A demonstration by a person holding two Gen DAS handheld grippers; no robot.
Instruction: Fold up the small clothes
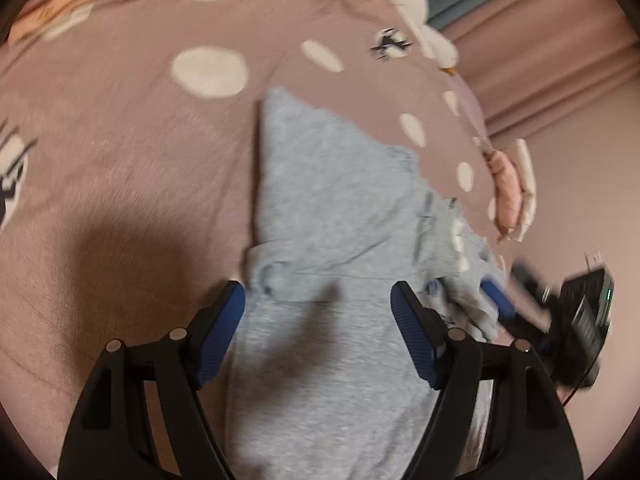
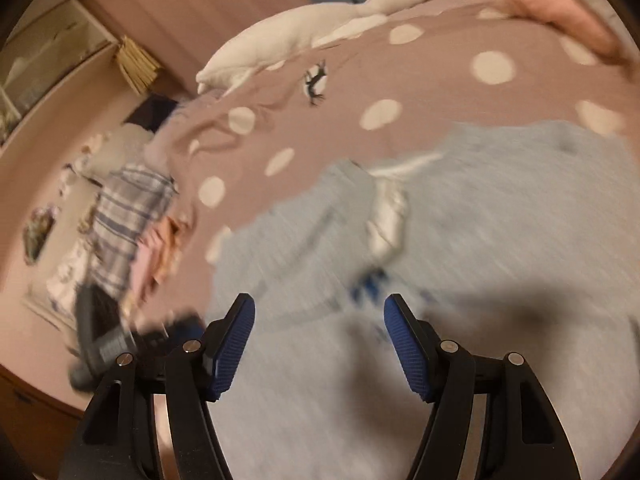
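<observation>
Pink bedding with cream dots covers the bed [image 1: 120, 128] we work on, and a white goose toy [image 2: 304, 36] lies at its far edge beside the curtains. Our grey garment [image 1: 332, 208] sprawls in the middle of the bed, right under both tools; in the left view it seems partly folded, with a straight edge on its left side and a bunched, printed part to the right. We hold the left claw [image 1: 318, 320] spread wide just above the near cloth, gripping nothing. The right claw [image 2: 320, 332] also gapes empty over the grey garment, and its view is blurred. We judge that we are between folds, about to take a fresh hold. Next, each claw needs to drop onto an edge or corner, pinch a single layer, and carry it across evenly.
</observation>
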